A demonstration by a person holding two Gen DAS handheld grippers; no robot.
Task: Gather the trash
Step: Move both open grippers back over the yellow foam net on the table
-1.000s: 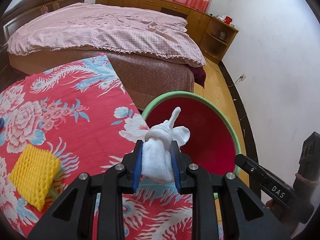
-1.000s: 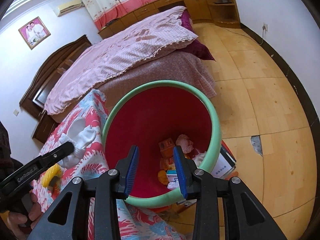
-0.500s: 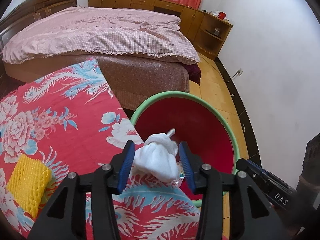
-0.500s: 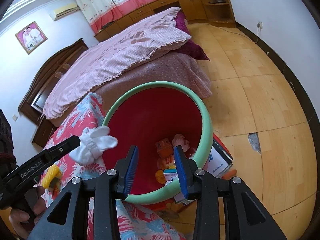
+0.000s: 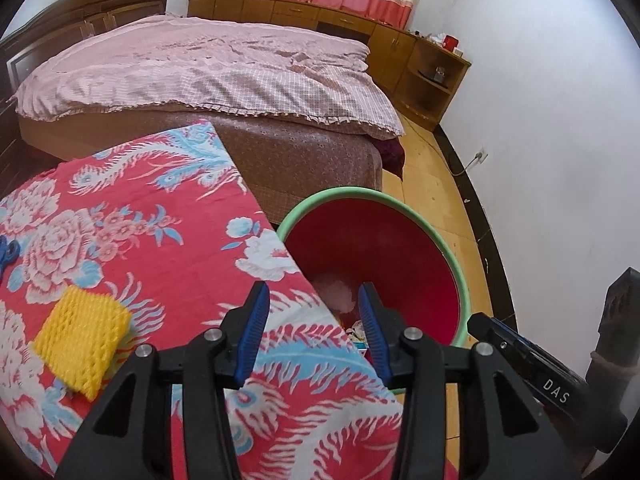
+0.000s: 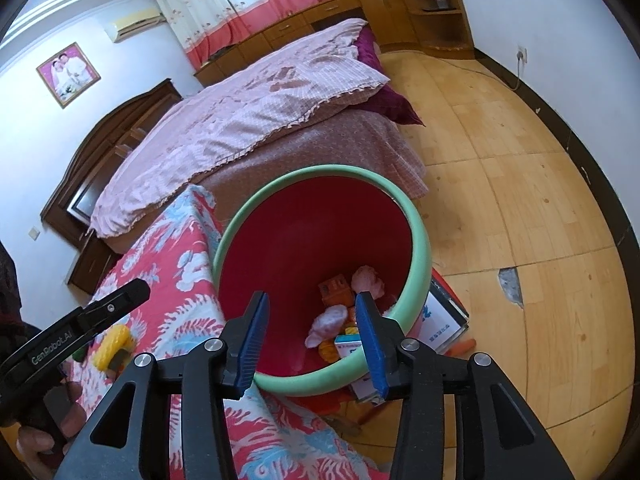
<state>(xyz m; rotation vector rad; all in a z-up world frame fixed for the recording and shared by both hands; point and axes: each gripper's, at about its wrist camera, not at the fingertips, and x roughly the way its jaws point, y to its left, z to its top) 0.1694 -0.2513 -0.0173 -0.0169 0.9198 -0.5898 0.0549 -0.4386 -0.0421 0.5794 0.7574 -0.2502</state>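
Note:
A red bin with a green rim (image 5: 344, 191) (image 6: 320, 171) stands against the edge of the table with the red floral cloth (image 5: 140, 240). My left gripper (image 5: 314, 296) hangs open over the table edge and the bin's near rim, with nothing between its pads. A white cloth wad (image 5: 334, 288) (image 6: 328, 320) lies inside the bin among other trash, including an orange box (image 6: 336, 290). My right gripper (image 6: 312, 300) hovers over the bin's near rim; its jaws are opening and hold nothing. A yellow foam net (image 5: 82, 344) (image 6: 114, 344) lies on the cloth to the left.
A bed with a pink cover (image 5: 208, 68) stands beyond the table. Flat boxes (image 6: 444, 320) lie on the wooden floor (image 6: 520, 208) beside the bin. A blue object (image 5: 6, 252) shows at the table's left edge. The white wall (image 5: 560, 160) is close on the right.
My left jaws have opened and the white wad has dropped from them into the bin. My right jaws have widened a little over the bin.

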